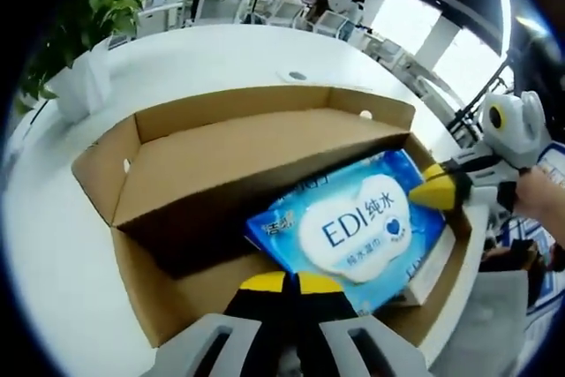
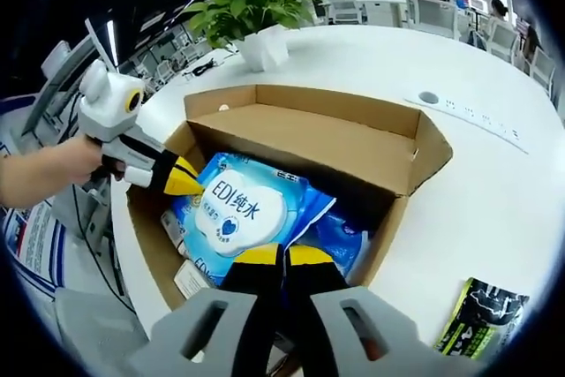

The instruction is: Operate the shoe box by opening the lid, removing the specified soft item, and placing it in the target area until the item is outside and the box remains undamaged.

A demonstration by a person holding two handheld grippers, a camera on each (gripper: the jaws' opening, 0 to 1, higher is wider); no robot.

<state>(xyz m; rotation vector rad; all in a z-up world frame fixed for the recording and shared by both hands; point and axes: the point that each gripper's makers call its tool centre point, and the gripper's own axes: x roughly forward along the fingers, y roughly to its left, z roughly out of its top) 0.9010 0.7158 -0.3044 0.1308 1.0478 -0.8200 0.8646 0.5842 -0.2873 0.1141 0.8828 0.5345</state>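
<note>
Office desks and seated people are showing behind a broad white table (image 1: pixel 265 50), on which an open cardboard shoe box (image 1: pixel 221 165) is sitting. Left gripper (image 1: pixel 296 282) is pointing into the box from its near wall, its yellow-tipped jaws lying together with no gap visible, their tips touching the near edge of a blue wet-wipes pack (image 1: pixel 353 231); whether they are pinching the wrapper I cannot tell. Just beyond those tips the pack is lying tilted inside the box, its white label facing up. Farther out, the lid flap is folding over the far half of the box. Right gripper (image 2: pixel 284 256) is likewise coming in with jaws together at the opposite edge of the same pack (image 2: pixel 234 209), grip unclear. Beside it, a second blue pack (image 2: pixel 340 240) is lying lower in the box. Well beyond, a potted plant (image 2: pixel 256 6) is standing on the table, and a dark packet (image 2: pixel 481 311) is lying outside the box.
</note>
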